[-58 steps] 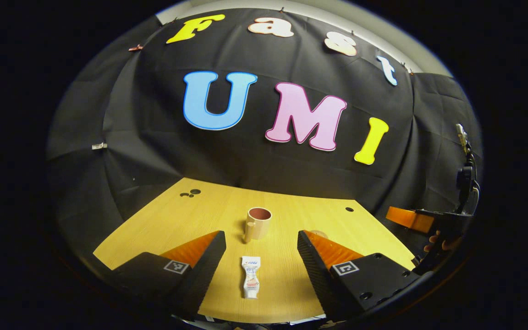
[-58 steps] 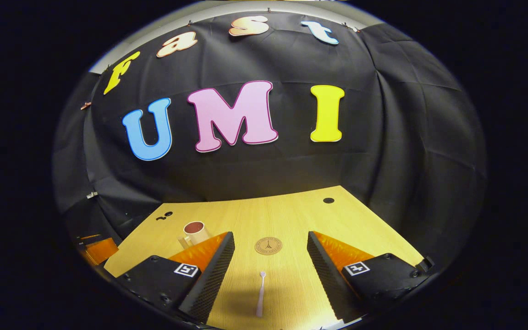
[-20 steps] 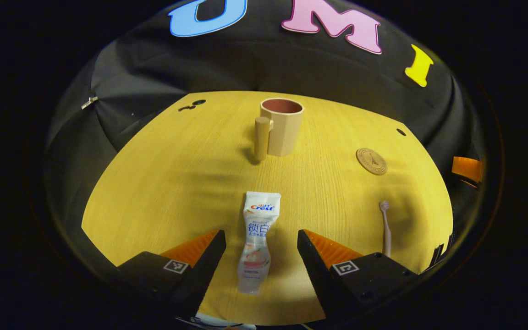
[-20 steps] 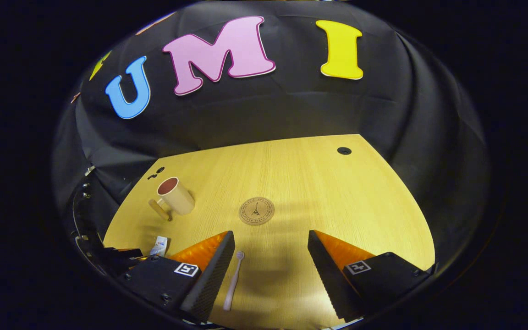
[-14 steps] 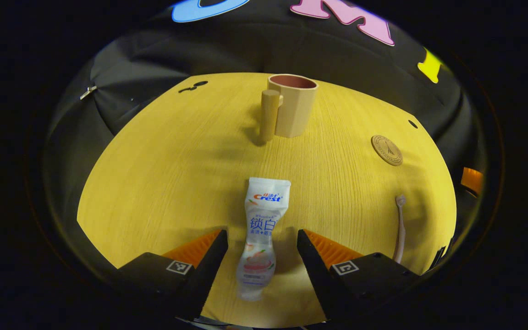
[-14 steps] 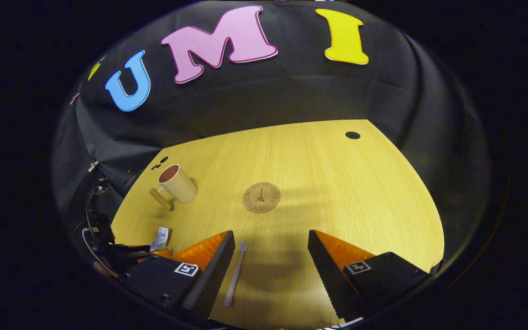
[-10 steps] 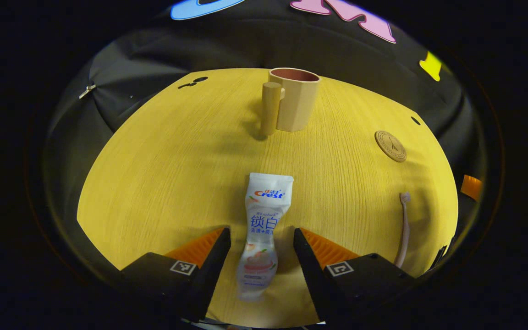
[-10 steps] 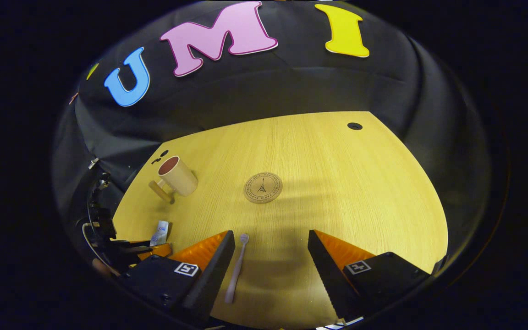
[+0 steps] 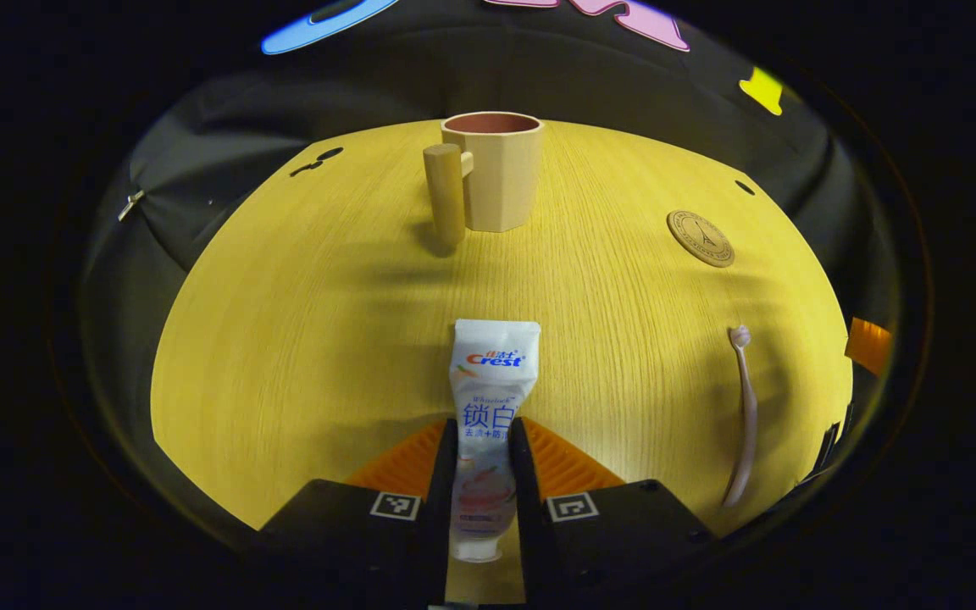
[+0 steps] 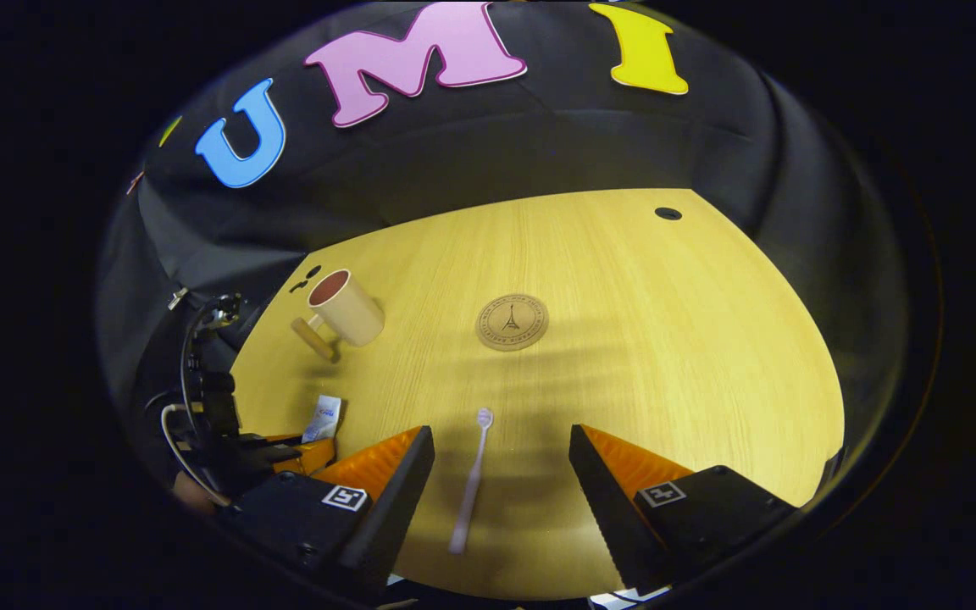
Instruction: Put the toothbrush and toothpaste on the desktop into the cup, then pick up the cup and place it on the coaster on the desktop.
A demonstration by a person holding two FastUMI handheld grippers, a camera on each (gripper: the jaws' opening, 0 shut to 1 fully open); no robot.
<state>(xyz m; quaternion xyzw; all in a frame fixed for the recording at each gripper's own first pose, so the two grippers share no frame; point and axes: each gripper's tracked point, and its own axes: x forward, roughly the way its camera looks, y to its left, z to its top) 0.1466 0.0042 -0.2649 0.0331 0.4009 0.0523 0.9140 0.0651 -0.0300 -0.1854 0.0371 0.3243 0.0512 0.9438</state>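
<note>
Now your left tool [image 9: 483, 440] is clamped on the Crest toothpaste [image 9: 488, 407]; your right tool [image 10: 501, 462] stands apart over the toothbrush [image 10: 471, 483]. Beyond, the cup [image 9: 492, 174] stands upright, its contents hidden.

A light wooden desktop [image 10: 666, 339] stands before black cloth walls [image 10: 539, 161].

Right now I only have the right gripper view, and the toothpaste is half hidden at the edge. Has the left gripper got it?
Observer: Yes. In the left gripper view, both fingers of the left gripper press on the toothpaste.
Operator: Where on the tube?
Observer: On the cap half. The flat crimped end sticks out ahead, pointing toward the cup.
Operator: Which way is the cup handle?
Observer: The handle is on the cup's left in that view, facing the left gripper.
</note>
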